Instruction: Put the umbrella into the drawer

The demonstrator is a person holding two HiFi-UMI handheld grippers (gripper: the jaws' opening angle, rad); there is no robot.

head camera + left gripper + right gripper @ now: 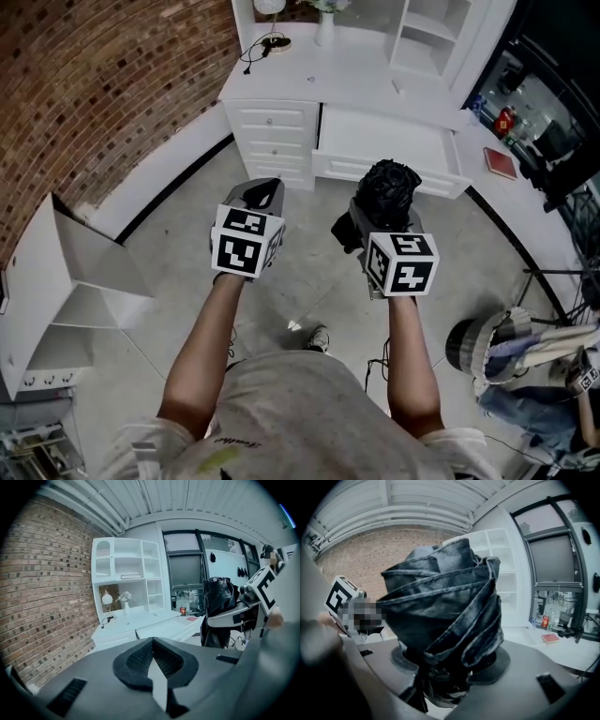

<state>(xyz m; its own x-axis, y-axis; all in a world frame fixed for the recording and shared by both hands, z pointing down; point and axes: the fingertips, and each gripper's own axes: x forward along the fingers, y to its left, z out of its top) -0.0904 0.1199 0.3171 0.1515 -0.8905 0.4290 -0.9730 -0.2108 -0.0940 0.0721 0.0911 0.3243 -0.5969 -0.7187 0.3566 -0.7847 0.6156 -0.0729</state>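
The right claw (449, 670) grips the folded black umbrella (445, 602) above the floor, short of the white desk's open drawer (375, 139). The left claw (153, 662) is clenched and empty. Pickup looks done; the carry and placement remain.

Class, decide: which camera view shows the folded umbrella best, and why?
Right gripper view: the umbrella fills it, clamped in the right gripper. Head view shows its top; left gripper view, its side.

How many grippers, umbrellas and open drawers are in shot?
Grippers: 2 (left gripper, right gripper)
Umbrella: 1, folded, black, held in the right gripper
Open drawer: 1, in the white desk
Total: 4
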